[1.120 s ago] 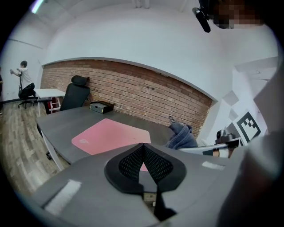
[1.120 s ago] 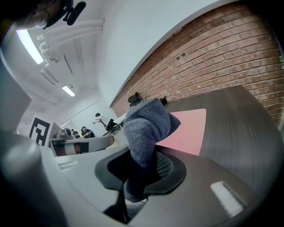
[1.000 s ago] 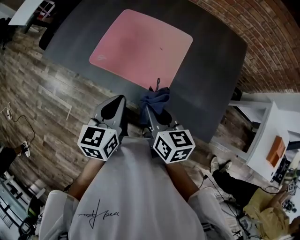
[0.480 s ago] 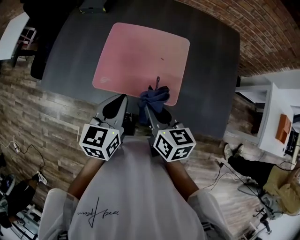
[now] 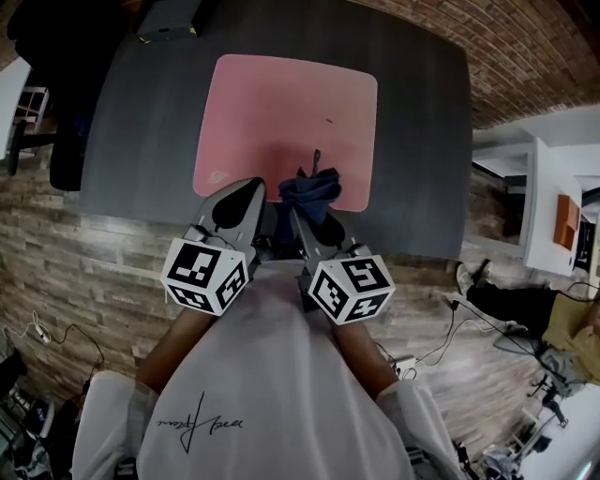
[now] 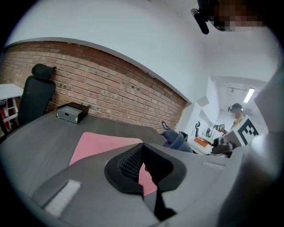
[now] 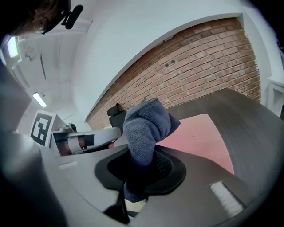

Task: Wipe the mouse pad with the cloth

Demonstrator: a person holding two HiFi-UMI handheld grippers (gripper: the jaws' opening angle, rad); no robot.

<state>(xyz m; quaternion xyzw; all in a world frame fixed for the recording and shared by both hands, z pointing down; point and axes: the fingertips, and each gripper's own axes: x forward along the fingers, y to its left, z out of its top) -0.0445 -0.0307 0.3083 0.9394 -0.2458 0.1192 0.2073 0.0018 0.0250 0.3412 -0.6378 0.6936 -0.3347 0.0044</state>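
A pink mouse pad (image 5: 286, 112) lies on the dark grey table (image 5: 422, 141). A dark blue cloth (image 5: 310, 193) hangs bunched over the pad's near edge, with my right gripper (image 5: 309, 220) shut on it. In the right gripper view the cloth (image 7: 144, 126) stands up from between the jaws of that gripper (image 7: 142, 155), with the pad (image 7: 195, 135) beyond. My left gripper (image 5: 236, 214) is just left of it, at the pad's near left corner, jaws shut with nothing in them. The left gripper view shows its jaws (image 6: 143, 150) over the pad (image 6: 100, 146), the cloth (image 6: 177, 141) to the right.
A black box (image 5: 169, 19) sits at the table's far left corner, also in the left gripper view as the box (image 6: 71, 112). A black office chair (image 6: 35, 93) stands left of the table. A white desk (image 5: 553, 206) is at the right, with cables on the wood floor (image 5: 441, 347).
Both grippers have come forward over the table. The cloth, earlier short of the pad, now overlaps its near edge. Both stay shut.
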